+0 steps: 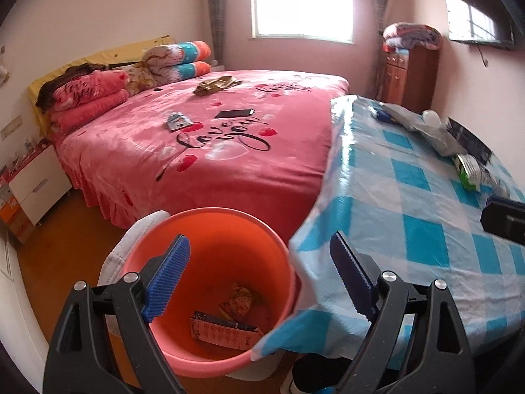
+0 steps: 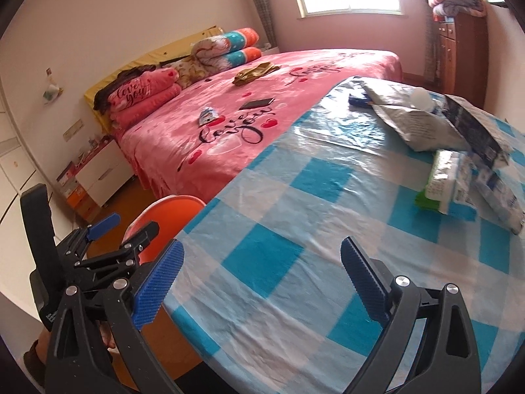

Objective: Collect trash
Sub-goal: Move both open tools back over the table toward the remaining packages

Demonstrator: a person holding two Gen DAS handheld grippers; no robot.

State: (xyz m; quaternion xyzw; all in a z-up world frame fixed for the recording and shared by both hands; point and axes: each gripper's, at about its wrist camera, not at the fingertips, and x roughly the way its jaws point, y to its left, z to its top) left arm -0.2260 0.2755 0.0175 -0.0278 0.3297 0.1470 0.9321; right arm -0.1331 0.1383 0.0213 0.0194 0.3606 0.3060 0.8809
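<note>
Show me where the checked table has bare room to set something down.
The near half of the checked tablecloth, from the front edge by the orange bucket up to the green-and-white packet, is bare. The far right is crowded with wrappers and a blue item.

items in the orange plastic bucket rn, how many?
2: a pink printed carton flat on the bucket bottom, a crumpled wrapper behind it. More may hide under the tablecloth edge.

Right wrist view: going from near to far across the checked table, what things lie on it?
Green-and-white packet → crumpled grey bag → white bottle cap → blue item at the far edge of the checked table.
</note>
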